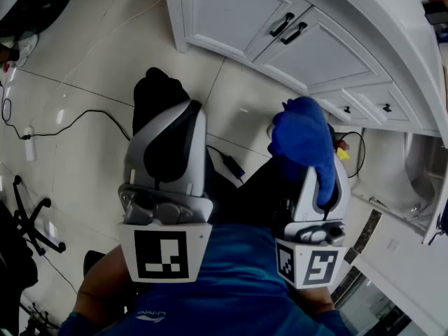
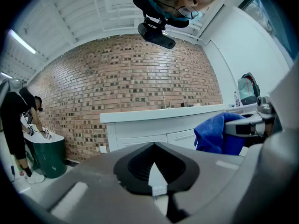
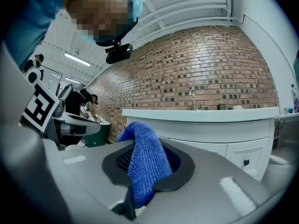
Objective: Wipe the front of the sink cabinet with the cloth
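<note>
Right tongs (image 3: 148, 169) clamped on the blue cloth (image 1: 302, 135) — near the sink cabinet (image 1: 231, 12), not touching. Left tongs (image 2: 156, 164) closed together — nothing held.

The left gripper (image 1: 159, 89) and right gripper (image 1: 301, 145) are held side by side, pointing forward from the torso. The left's jaws are together with nothing between them. The right's jaws clamp a blue cloth (image 3: 145, 167), which drapes over them.
</note>
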Motion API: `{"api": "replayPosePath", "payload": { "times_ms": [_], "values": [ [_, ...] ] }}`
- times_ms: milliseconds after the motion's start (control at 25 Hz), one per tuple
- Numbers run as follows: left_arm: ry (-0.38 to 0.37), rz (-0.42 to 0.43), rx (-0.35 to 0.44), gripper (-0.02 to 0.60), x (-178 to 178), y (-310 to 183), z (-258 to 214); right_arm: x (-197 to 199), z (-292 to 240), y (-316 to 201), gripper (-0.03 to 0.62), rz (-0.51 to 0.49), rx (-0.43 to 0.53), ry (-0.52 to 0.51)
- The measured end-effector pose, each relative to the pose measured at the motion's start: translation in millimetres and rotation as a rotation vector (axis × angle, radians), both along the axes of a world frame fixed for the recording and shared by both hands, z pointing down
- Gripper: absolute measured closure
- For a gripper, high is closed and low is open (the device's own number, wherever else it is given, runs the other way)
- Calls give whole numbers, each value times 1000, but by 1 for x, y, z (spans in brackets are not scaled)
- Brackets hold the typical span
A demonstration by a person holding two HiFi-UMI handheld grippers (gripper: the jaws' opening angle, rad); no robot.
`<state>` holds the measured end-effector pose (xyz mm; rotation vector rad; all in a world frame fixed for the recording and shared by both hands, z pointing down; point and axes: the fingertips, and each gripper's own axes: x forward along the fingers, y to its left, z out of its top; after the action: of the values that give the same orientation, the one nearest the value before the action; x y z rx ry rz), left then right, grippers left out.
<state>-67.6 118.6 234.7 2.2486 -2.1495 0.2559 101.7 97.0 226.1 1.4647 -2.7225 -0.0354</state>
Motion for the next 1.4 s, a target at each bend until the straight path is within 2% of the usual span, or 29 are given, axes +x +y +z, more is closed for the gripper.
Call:
{"api": "replayPosePath", "payload": {
  "times_ms": [120,320,600,720,960,1080,1200,1400],
  "values": [
    [-59,-7,29,575,-10,0,-4,-12,-12,-3,540,-29,38,-20],
    [-103,-11,-6,575,-32,-8,5,-41,-30,-11,542,-71,84,-39],
    [-76,-51,48,575,-65,-52,-11,-95,-35,-53,542,-148,124,3],
    [-43,-94,63,575,-80,-72,-12,-122,-28,-82,540,-182,116,29],
    [15,-198,36,575,-118,-94,-10,-196,-22,-136,540,-238,129,33],
    [1,-245,22,575,-142,-101,-9,-241,-25,-152,540,-262,138,54],
    [4,-298,-9,575,-169,-95,2,-282,-28,-163,540,-288,173,33],
    [37,-362,-13,575,-204,-83,6,-330,-27,-178,540,-283,200,37]
  ]
}}
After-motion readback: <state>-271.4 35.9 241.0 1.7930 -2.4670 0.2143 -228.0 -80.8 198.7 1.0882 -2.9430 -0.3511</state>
